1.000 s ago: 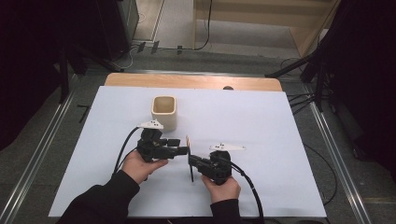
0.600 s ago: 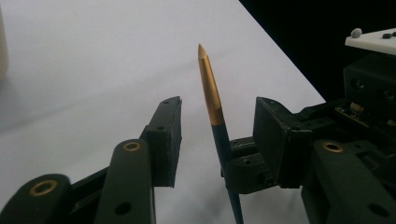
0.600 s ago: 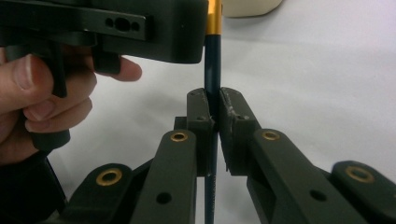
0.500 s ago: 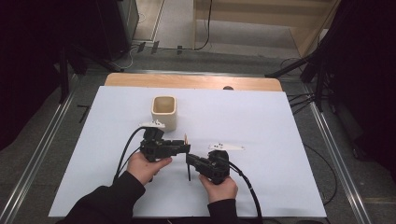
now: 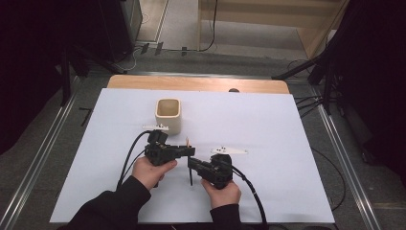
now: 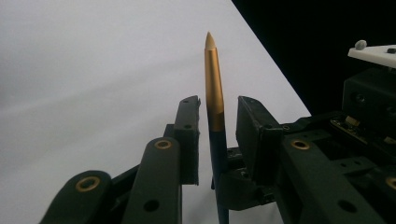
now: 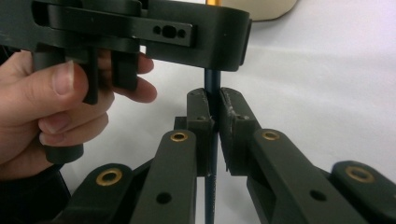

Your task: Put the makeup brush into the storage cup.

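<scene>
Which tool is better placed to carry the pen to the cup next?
Left. Its tool has just been closing around the pen near the gold end, not yet pressing, and is nearer the cup. The right tool clamps the dark barrel.

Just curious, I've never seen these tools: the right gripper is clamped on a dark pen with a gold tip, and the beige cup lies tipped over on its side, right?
Not quite. The right gripper does clamp the pen, but the beige cup stands upright with its mouth open upward, as the high view shows.
</scene>
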Motion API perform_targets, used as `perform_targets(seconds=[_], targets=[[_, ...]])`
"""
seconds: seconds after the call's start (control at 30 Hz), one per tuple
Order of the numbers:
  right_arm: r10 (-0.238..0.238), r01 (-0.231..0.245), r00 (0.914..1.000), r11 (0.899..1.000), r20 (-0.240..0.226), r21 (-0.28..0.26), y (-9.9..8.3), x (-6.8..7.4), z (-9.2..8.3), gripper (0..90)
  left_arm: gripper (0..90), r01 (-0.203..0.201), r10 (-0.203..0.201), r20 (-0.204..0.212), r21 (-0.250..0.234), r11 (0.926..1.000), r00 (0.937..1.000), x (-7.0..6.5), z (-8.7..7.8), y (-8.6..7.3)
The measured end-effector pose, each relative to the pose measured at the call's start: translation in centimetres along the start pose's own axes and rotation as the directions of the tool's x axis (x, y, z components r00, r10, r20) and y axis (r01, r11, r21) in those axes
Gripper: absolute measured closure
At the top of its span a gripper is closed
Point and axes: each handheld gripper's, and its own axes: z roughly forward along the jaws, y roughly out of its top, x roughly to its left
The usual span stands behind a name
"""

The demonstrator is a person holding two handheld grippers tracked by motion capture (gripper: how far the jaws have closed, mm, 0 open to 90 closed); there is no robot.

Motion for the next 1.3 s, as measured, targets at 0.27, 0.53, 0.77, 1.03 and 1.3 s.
perform_targets(seconds=[0.27, 0.53, 0.77, 1.03, 1.3], targets=[[-0.002, 0.002, 1.0000, 1.000, -0.006, 0.005, 0.02, 0.11, 0.14, 84.7, 79.5, 0.021, -0.021, 0.019, 0.001, 0.9998, 0.9996, 0.44, -0.06, -0.12], [-0.010, 0.010, 1.0000, 1.000, 0.000, 0.011, 0.04, 0.22, 0.25, 84.7, 83.5, 0.031, -0.031, 0.036, 0.004, 0.9995, 0.9989, 0.57, -0.13, -0.13], [-0.040, 0.040, 0.9992, 0.999, 0.010, 0.005, 0.01, 0.36, 0.20, 81.2, 84.0, 0.042, -0.042, 0.036, 0.011, 0.9991, 0.9984, 0.63, -0.28, -0.03], [-0.124, 0.123, 0.9913, 0.992, 0.046, 0.020, 0.02, 0.52, 0.06, 55.3, 84.0, 0.029, -0.030, 0.015, 0.025, 0.9993, 0.9994, 0.82, -0.64, 0.24], [-0.192, 0.191, 0.9811, 0.980, 0.024, 0.047, 0.33, -0.08, -0.16, 45.0, 83.9, 0.012, -0.013, 0.016, 0.040, 0.9991, 0.9998, 0.92, -0.99, 0.49]])
